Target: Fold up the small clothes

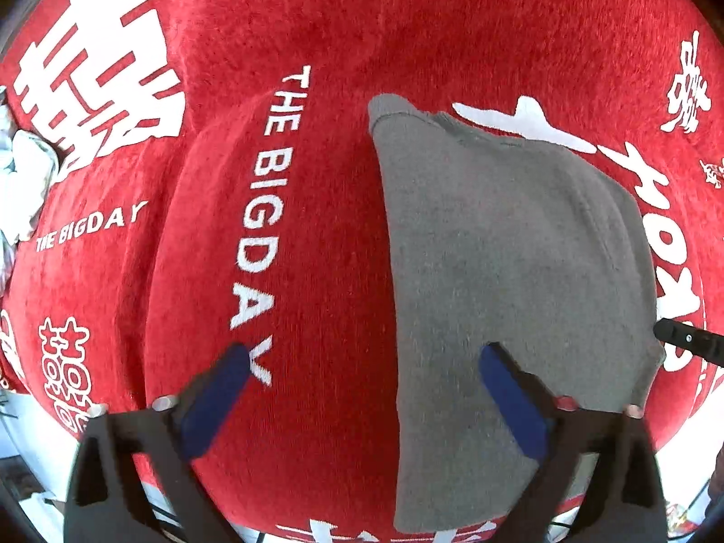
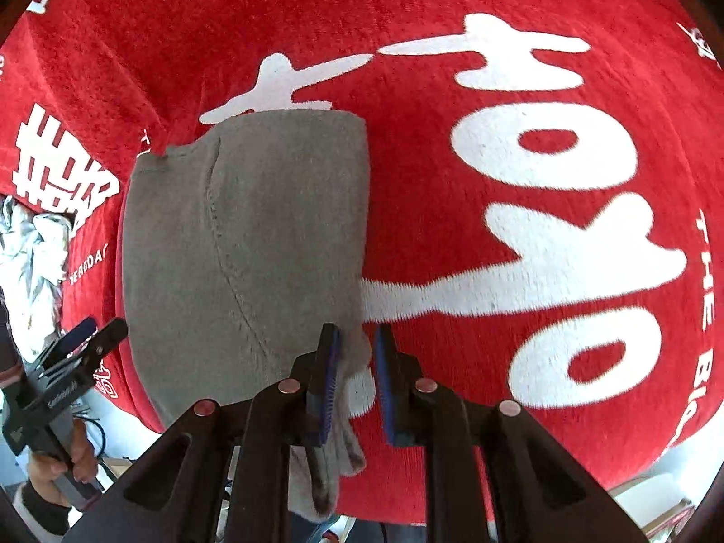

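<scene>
Right wrist view showed the folded grey knit garment point(image 2: 244, 244) lying lengthwise on the red plush white-lettered cloth point(image 2: 452, 90) over the table, its near right corner between the narrowed pads of the right hand-held gripper point(image 2: 355, 380). The left hand-held gripper point(image 1: 364, 389) hung wide and empty over the garment's left edge, holding nothing.

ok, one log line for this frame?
grey garment folded on red cloth | left gripper open, empty | right gripper on garment corner, grip unclear
</scene>
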`<state>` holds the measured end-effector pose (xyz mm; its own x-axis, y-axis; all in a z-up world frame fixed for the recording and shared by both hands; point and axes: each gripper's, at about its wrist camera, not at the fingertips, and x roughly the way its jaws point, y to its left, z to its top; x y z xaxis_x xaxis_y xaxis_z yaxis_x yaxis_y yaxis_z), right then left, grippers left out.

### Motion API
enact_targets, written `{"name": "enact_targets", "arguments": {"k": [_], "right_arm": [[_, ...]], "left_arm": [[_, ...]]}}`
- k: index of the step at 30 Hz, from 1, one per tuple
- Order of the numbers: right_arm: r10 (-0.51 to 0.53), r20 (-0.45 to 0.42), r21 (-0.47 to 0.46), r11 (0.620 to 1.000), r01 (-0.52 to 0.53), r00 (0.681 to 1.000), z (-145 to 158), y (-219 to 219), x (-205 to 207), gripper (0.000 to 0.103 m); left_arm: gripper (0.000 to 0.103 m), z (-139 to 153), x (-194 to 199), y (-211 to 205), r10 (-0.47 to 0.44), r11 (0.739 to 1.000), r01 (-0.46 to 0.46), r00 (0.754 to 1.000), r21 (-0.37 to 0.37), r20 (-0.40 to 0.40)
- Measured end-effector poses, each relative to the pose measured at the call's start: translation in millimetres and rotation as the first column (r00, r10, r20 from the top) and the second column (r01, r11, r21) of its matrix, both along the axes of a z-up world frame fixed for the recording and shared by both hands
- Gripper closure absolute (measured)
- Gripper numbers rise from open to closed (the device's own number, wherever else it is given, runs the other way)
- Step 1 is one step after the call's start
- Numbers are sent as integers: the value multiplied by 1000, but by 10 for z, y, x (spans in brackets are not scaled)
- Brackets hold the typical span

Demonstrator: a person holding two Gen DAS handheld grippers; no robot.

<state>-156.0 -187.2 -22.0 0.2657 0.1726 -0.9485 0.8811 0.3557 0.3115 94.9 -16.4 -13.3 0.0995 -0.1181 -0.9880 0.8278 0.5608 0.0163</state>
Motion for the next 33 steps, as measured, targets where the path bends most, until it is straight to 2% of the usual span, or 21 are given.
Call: {"name": "enact_targets", "arguments": {"k": [5,6,7,8,9,10,12,15,17,18,20,21,22,23,28,33], "right_arm": [[-23,-24,-6,1000,22,999,83,105,-34,84],[-22,-33,-10,1000,21,999,104,136,-34,79],[-18,-43,-16,1000,17,999,125,158,-34,63],[-10,-66,-37,999,8,998,160,196,-18,52],[-3,-85,-59,998,-2,996,186,224,10,34],[4,-95,-76,997,-11,996,216,249,25,27],[17,-85,-92,995,-25,996,278,320,52,26],[19,-78,-88,996,-26,997,317,388,89,22],[18,-79,-99,995,-26,997,345,441,111,21],[16,-80,-104,994,-25,997,354,462,118,18],[11,-73,-107,994,-19,997,362,499,132,17],[9,-64,-106,994,-16,998,364,524,139,14],[8,-62,-108,994,-14,998,374,549,135,2],[7,-63,-111,994,-14,998,379,572,145,0],[13,-59,-125,992,-20,998,420,639,208,0],[28,-111,-127,991,-42,993,446,674,269,0]], "left_arm": [[1,18,-20,88,13,1000,-13,1000,23,-23],[1,30,-20,109,20,999,-20,1000,25,-16],[1,49,-18,128,26,999,-26,1000,22,-5],[1,77,-21,143,33,999,-34,999,17,20],[1,100,-24,156,34,999,-35,998,16,48],[1,117,-33,165,31,999,-32,997,18,75],[1,141,-51,188,20,1000,-22,994,16,105],[1,110,-53,201,13,999,-15,998,31,62],[1,96,-81,215,4,998,-8,997,61,80],[1,97,-92,228,1,998,-6,997,64,81],[1,108,-111,256,2,998,-7,998,63,69],[1,113,-121,271,5,998,-9,998,65,63],[1,118,-130,285,7,998,-11,998,66,57],[1,127,-135,295,7,998,-11,998,67,55],[1,132,-166,333,16,997,-17,1000,69,22],[1,135,-197,360,3,997,-5,1000,81,25]]}}
